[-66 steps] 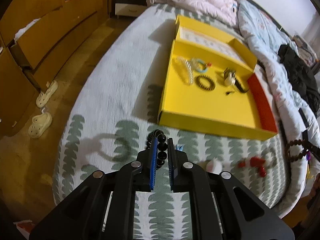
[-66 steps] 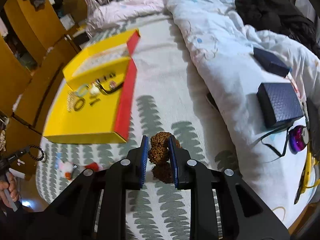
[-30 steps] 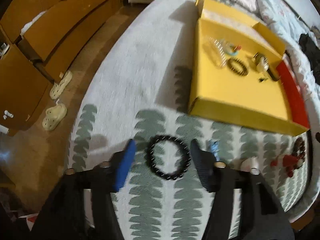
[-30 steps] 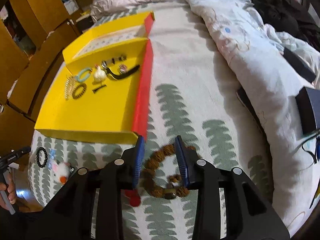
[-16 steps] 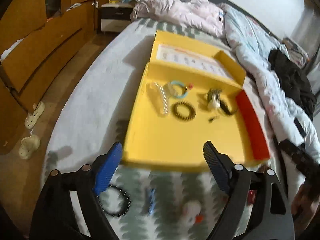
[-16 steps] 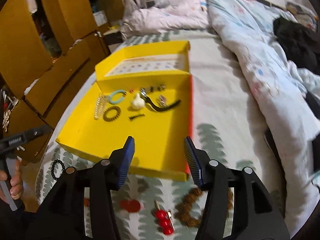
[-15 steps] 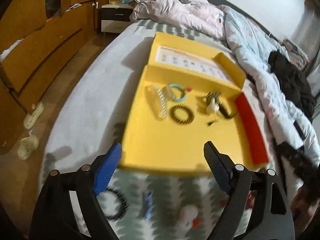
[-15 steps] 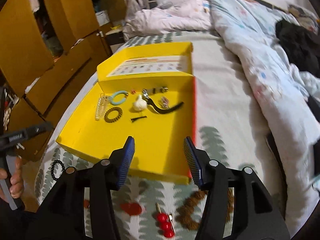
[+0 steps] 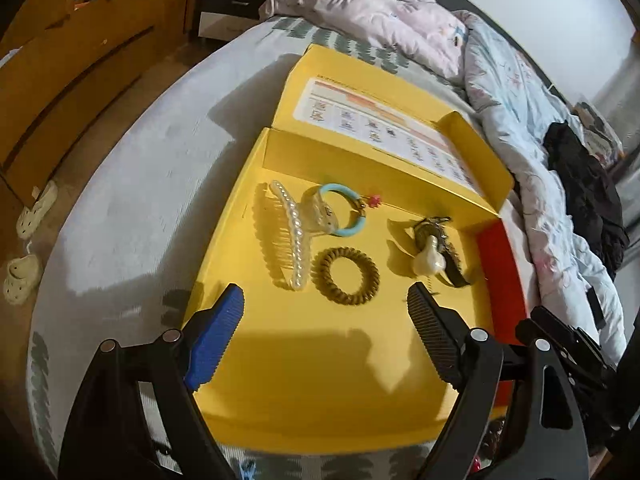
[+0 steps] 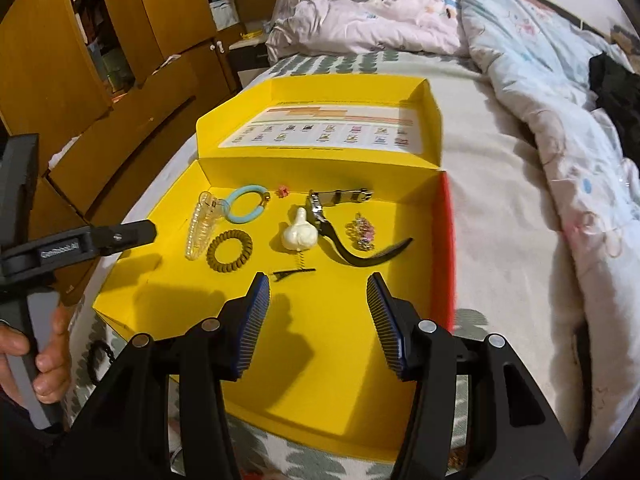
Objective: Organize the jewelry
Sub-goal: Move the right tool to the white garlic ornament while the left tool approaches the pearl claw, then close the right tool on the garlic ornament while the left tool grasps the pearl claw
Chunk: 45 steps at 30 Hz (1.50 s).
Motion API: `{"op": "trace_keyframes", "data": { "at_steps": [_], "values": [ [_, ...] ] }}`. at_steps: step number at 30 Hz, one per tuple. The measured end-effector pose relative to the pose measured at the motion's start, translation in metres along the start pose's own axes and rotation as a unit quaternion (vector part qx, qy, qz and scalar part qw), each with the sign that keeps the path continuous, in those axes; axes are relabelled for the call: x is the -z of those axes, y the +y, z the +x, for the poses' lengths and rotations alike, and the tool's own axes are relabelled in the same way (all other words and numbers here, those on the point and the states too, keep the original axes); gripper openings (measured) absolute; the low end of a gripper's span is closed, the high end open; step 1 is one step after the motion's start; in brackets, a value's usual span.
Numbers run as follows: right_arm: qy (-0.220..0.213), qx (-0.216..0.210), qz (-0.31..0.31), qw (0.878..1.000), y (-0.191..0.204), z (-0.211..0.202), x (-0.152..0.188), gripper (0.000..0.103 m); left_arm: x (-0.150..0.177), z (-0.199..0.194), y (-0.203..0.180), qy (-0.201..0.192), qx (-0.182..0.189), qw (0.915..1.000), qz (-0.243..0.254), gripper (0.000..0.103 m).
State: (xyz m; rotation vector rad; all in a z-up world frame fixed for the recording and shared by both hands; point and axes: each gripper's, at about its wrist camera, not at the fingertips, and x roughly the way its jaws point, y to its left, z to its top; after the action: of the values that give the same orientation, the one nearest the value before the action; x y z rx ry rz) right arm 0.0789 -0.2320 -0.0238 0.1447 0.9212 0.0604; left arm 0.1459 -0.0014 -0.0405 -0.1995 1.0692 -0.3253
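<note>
Both bracelets let go since earlier: left gripper [image 9: 324,312] and right gripper [image 10: 318,306] now spread wide, holding nothing, moved over open yellow cardboard box [image 10: 340,380]. Inside, far half: pearl hair comb [image 9: 290,234], olive spiral hair tie [image 9: 345,275], black strap [image 10: 362,254]. Leaf-patterned bedsheet [image 9: 132,216] beneath; wooden wardrobe [image 10: 60,48] left.

Yellow box [image 10: 352,380], olive coil tie [image 10: 229,251], light-blue ring [image 10: 245,204].
</note>
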Motion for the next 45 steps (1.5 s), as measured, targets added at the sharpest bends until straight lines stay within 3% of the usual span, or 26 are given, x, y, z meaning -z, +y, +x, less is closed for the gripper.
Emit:
{"op": "trace_keyframes", "data": {
  "at_steps": [10, 19, 33, 45],
  "values": [
    [0.067, -0.076, 0.032, 0.994, 0.008, 0.044, -0.017, 0.055, -0.022, 0.027, 0.008, 0.028, -0.002, 0.9994, -0.019, 0.083],
    [0.112, -0.069, 0.072, 0.989, 0.0, 0.082, -0.034, 0.055, -0.033, 0.06, 0.012, 0.069, -0.005, 0.9972, -0.03, 0.079],
    [0.149, -0.053, 0.065, 0.985, -0.001, 0.121, -0.043, 0.055, -0.048, 0.075, 0.005, 0.068, -0.036, 0.9971, 0.002, 0.078],
    [0.149, -0.019, 0.045, 0.988, 0.001, 0.14, -0.052, 0.056, -0.052, 0.084, -0.003, 0.065, -0.061, 0.9955, 0.03, 0.06]
  ]
}}
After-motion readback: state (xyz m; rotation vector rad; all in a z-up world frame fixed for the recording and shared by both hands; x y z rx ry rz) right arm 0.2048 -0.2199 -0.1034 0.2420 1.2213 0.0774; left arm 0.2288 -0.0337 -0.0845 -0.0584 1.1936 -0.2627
